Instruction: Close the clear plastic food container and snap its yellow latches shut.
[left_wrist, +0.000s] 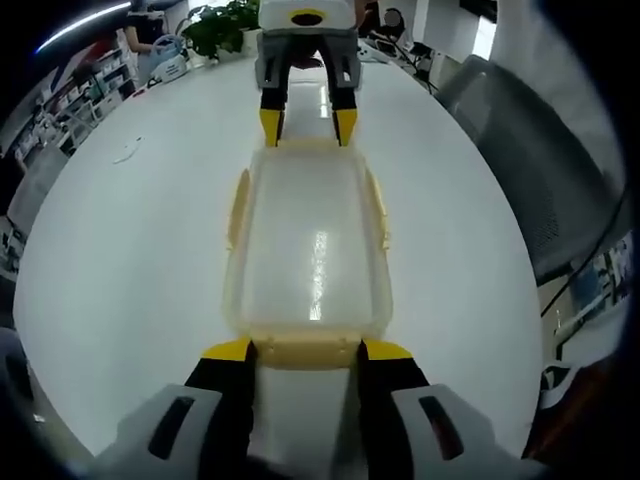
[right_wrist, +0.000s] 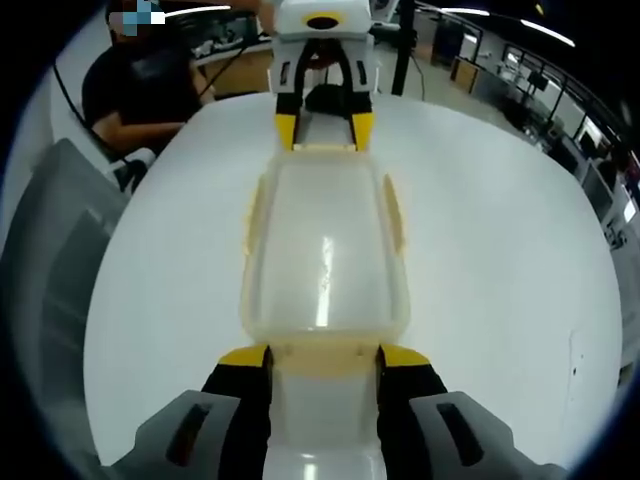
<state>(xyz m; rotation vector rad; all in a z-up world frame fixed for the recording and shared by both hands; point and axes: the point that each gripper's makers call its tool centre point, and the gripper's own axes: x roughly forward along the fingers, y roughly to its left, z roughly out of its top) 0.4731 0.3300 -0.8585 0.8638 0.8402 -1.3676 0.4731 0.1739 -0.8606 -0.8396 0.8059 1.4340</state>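
**Container flanked end to end by both grippers, lid on**

Left gripper view: the clear plastic food container (left_wrist: 310, 255) is seen lying flat on the white table (left_wrist: 130, 270), lengthwise away from the camera, lid seated on top. The left gripper (left_wrist: 305, 350) is placed at the near short end; its yellow-tipped fingers (left_wrist: 228, 352) are spread wide, one at each corner of the yellow end latch (left_wrist: 305, 352), touching or just beside it. Real contact can't be confirmed. The right gripper (left_wrist: 308, 125) is seen at the far short end, jaws likewise apart and straddling that end's latch. Yellow side latches (left_wrist: 238, 205) are seen along both long edges. A plant (left_wrist: 225, 28) and a grey chair (left_wrist: 540, 160) are noted beyond the table.

Right gripper view: same layout, mirrored. The right gripper (right_wrist: 325, 357) is set at the near end of the container (right_wrist: 322, 250), fingers (right_wrist: 246, 358) spread about the near latch (right_wrist: 322, 350), nothing pinched between them. The left gripper (right_wrist: 324, 130) is seen at the far end, jaws apart. A person in a dark top (right_wrist: 140, 85) is seated past the table (right_wrist: 500, 260).
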